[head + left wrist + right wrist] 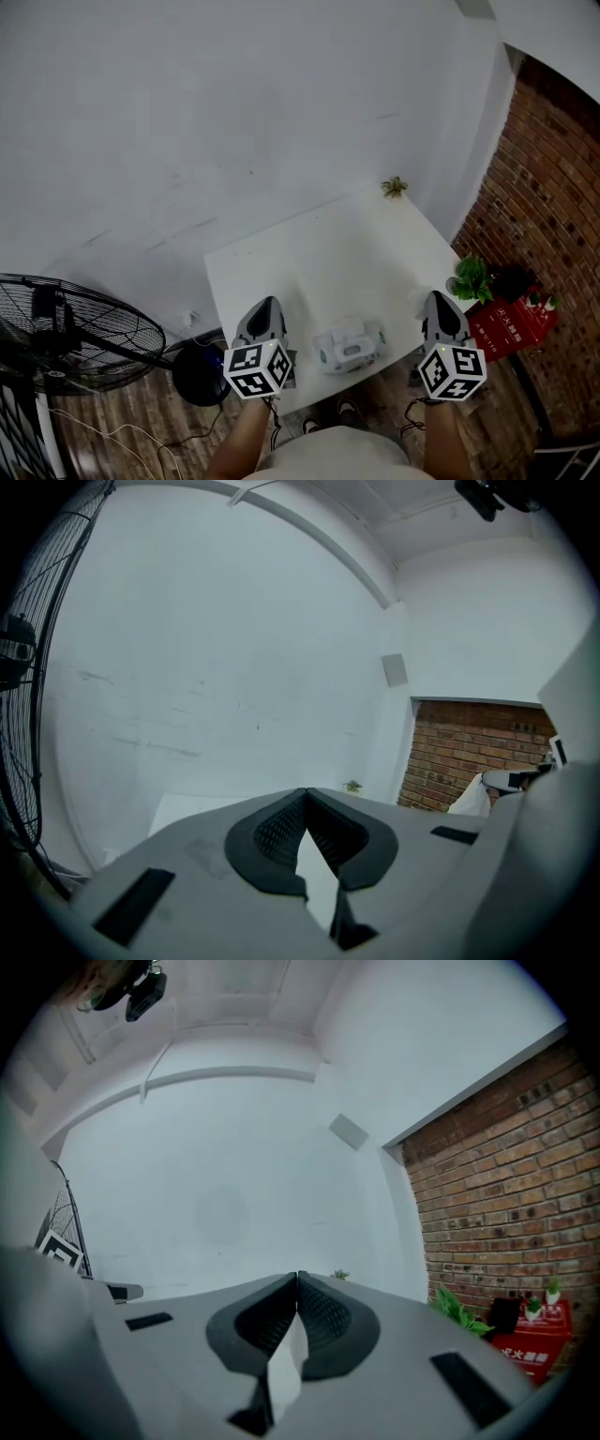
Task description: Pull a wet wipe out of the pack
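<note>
- Both claws are shut tip to tip with nothing in them: the left gripper (266, 305) and right gripper (439, 298) hang over the white table (309, 253), either side of the wet wipe pack (349, 344).
- The pack lies close to the table's near edge, so I reckon a pull towards the person could drag it off.
- If neither claw pins the pack down, it likely lifts with the wipe.
- I cannot tell whether the lid is open. A pinch on a closed flap gets nothing.

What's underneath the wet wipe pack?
The wet wipe pack rests on the white table, near its front edge. Anything directly beneath it is covered.
</note>
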`<move>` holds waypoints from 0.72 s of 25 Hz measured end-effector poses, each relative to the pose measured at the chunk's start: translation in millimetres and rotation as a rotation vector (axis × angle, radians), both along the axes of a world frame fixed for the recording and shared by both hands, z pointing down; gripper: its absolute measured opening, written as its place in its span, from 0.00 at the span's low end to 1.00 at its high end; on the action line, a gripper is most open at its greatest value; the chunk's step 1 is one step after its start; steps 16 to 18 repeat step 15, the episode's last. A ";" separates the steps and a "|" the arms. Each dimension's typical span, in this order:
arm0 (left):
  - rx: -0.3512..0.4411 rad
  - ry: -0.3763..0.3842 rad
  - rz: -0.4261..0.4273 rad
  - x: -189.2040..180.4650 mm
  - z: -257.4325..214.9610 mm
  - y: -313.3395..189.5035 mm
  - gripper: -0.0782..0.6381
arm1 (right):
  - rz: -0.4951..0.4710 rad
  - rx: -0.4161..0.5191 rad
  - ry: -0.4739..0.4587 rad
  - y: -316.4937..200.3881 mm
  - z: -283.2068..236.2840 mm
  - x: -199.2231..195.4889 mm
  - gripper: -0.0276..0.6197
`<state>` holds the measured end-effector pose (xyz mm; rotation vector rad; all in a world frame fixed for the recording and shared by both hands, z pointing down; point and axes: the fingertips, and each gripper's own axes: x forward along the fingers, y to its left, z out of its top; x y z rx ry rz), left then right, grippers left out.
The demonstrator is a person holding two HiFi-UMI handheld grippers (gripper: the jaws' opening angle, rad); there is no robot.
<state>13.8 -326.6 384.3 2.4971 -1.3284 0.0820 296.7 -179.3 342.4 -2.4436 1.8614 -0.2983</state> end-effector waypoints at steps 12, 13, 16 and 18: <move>-0.021 0.006 -0.022 -13.1 8.7 0.2 0.12 | -0.019 -0.003 -0.004 -2.5 2.3 -9.8 0.05; -0.023 0.005 -0.023 -14.2 9.9 0.2 0.12 | -0.021 -0.004 -0.003 -2.9 2.8 -10.9 0.05; -0.027 0.005 -0.025 -16.4 12.3 0.3 0.12 | -0.024 -0.005 -0.003 -3.5 3.9 -13.1 0.05; -0.027 0.005 -0.025 -16.4 12.3 0.3 0.12 | -0.024 -0.005 -0.003 -3.5 3.9 -13.1 0.05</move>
